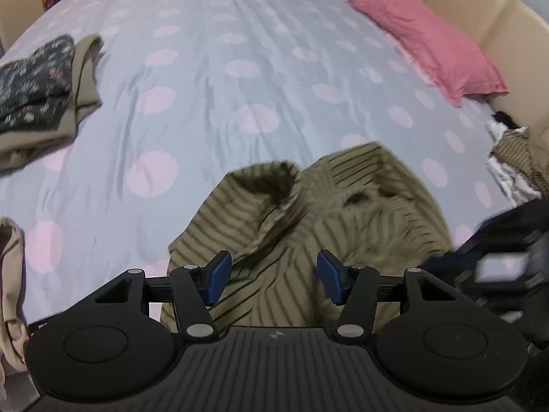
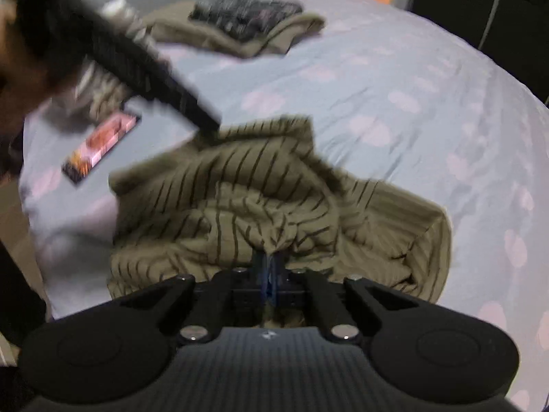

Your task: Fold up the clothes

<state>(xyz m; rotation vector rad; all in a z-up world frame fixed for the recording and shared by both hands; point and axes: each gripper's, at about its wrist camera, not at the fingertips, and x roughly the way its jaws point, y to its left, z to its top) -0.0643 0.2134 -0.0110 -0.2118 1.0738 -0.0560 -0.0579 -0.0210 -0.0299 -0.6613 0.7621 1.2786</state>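
Lying crumpled on near part of bed [image 1: 240,34], olive striped garment [image 1: 302,213] bunches into folds on dotted blue sheet. Left gripper [image 1: 271,279] hovers above it, jaws spread wide, blue pads [image 1: 218,276] holding nothing. Right gripper [image 2: 269,274] pinched tight on raised fold of same garment (frame blurred). Folded pile [image 1: 37,92], floral piece atop beige, sits far left. Pink pillow [image 1: 432,44] lies by headboard.

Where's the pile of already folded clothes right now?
The folded pile, dark floral garment on a beige one, sits on the polka-dot bedspread at the left edge of the left wrist view, far across from the pink pillow.
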